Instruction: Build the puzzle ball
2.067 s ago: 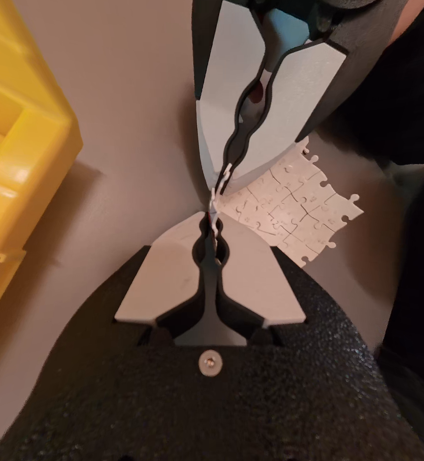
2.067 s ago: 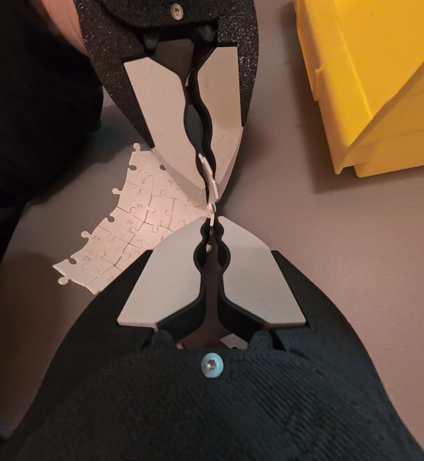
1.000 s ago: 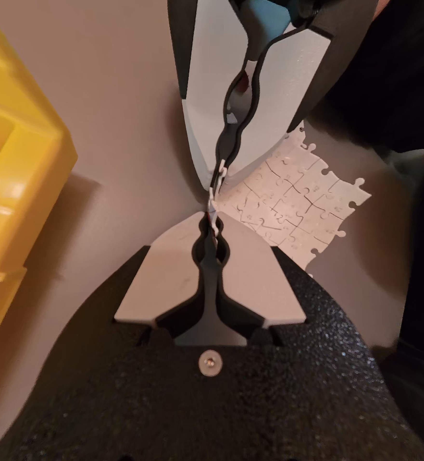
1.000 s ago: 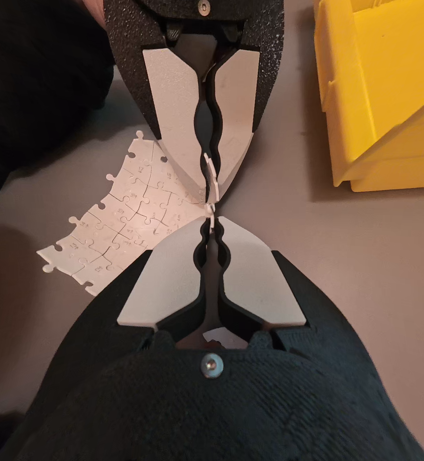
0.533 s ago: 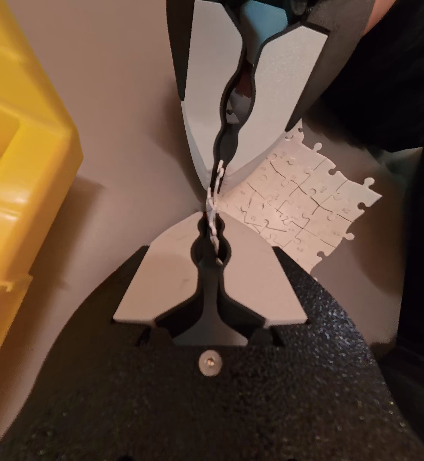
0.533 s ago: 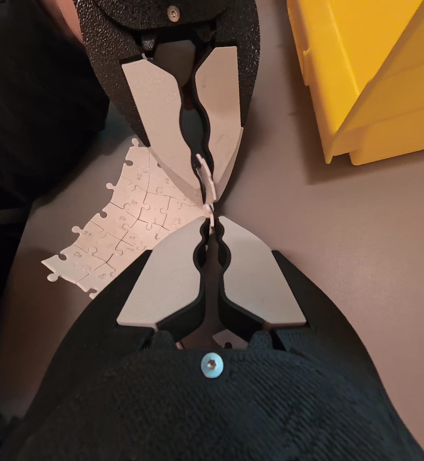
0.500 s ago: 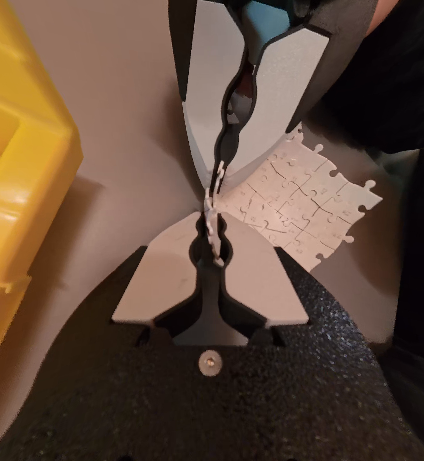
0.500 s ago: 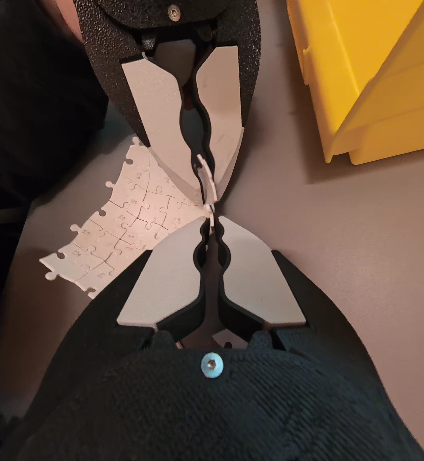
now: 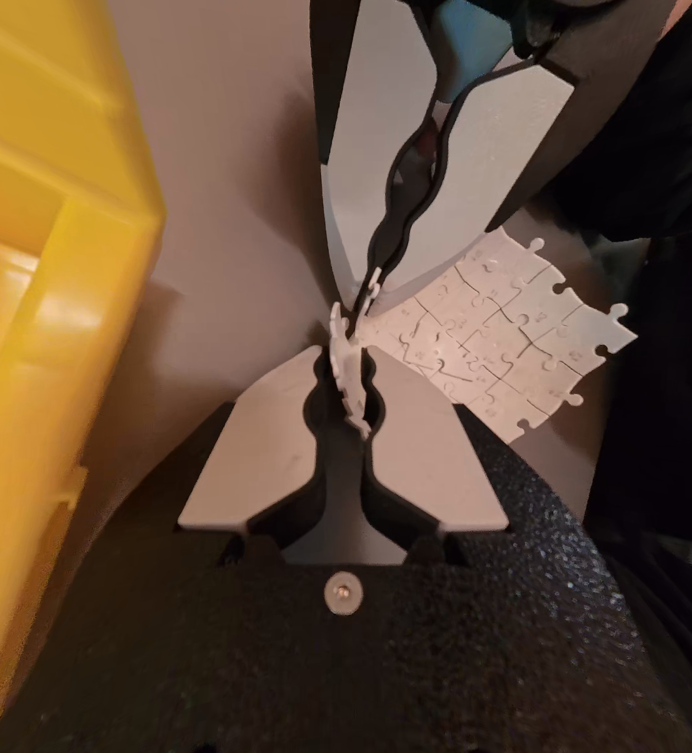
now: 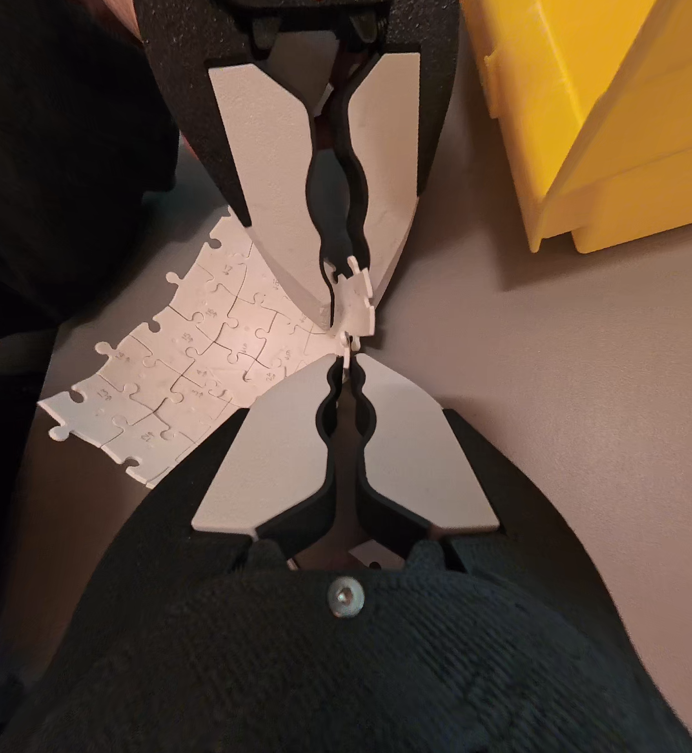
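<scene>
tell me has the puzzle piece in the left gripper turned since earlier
Yes: against the left gripper's own fingers, the puzzle piece has twisted from edge-on to showing some face, its lower end swung right.

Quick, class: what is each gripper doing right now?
Left gripper: shut on a white puzzle piece.
Right gripper: shut on the assembled puzzle sheet.

Curved sheet of joined plastic puzzle pieces [image 9: 499, 338]: white, thin dark seam lines, small dark marks.
Single curved puzzle piece [image 10: 358, 297]: white.
Flat gripper fingers [image 9: 279, 440]: pale grey faces, black wavy edges.
Textured gripper body [image 9: 336, 652]: black, speckled.
Plastic storage bin [image 10: 601, 122]: bright yellow.
Desk [image 10: 560, 366]: plain grey-brown.
</scene>
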Demonstrator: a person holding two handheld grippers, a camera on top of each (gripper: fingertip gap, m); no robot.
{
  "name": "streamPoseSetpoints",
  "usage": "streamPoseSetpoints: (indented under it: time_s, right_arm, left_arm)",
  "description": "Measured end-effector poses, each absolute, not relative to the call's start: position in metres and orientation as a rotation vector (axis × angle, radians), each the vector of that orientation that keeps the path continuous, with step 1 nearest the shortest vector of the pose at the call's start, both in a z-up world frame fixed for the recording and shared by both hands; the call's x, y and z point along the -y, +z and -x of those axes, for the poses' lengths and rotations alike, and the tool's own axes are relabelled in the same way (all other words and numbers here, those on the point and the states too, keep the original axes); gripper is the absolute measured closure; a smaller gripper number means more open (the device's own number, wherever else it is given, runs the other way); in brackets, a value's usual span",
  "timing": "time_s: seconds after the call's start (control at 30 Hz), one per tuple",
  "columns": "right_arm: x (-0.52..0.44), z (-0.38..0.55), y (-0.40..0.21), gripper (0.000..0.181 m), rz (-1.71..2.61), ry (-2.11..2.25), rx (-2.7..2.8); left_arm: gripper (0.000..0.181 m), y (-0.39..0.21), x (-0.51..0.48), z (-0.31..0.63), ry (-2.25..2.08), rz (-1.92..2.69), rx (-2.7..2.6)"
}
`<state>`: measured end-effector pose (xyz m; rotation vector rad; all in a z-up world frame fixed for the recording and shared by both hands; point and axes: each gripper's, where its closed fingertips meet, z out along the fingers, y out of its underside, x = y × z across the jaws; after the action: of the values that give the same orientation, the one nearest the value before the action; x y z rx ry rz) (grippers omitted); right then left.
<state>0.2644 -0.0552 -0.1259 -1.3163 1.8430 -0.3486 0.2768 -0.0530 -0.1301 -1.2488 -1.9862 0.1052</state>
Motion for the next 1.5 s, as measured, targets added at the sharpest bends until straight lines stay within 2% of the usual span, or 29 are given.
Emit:
streamPoseSetpoints:
  time_s: [0.13,0.4,0.53,0.63,1.4,1.5]
  right_arm:
    - [0.055,-0.264,-0.126,0.178,1.321,-0.354,-1.821]
    - [0.053,-0.265,-0.125,0.178,1.357,-0.365,-1.805]
    - [0.053,-0.265,-0.124,0.178,1.321,-0.337,-1.82]
    - [0.053,-0.264,-0.124,0.178,1.262,-0.307,-1.846]
    - [0.052,-0.265,-0.126,0.177,1.099,-0.211,-1.877]
    - [0.052,-0.265,-0.127,0.177,1.102,-0.212,-1.88]
  left_arm:
    - [0.162,-0.131,0.054,-0.279,0.063,1.283,1.971]
    - [0.163,-0.13,0.05,-0.273,-0.037,1.3,1.938]
    - [0.175,-0.132,0.046,-0.275,-0.033,1.373,1.961]
    - [0.177,-0.131,0.046,-0.274,-0.022,1.351,1.959]
    - [0.176,-0.132,0.044,-0.275,0.0,1.296,1.973]
    - [0.171,-0.131,0.044,-0.273,-0.002,1.276,1.974]
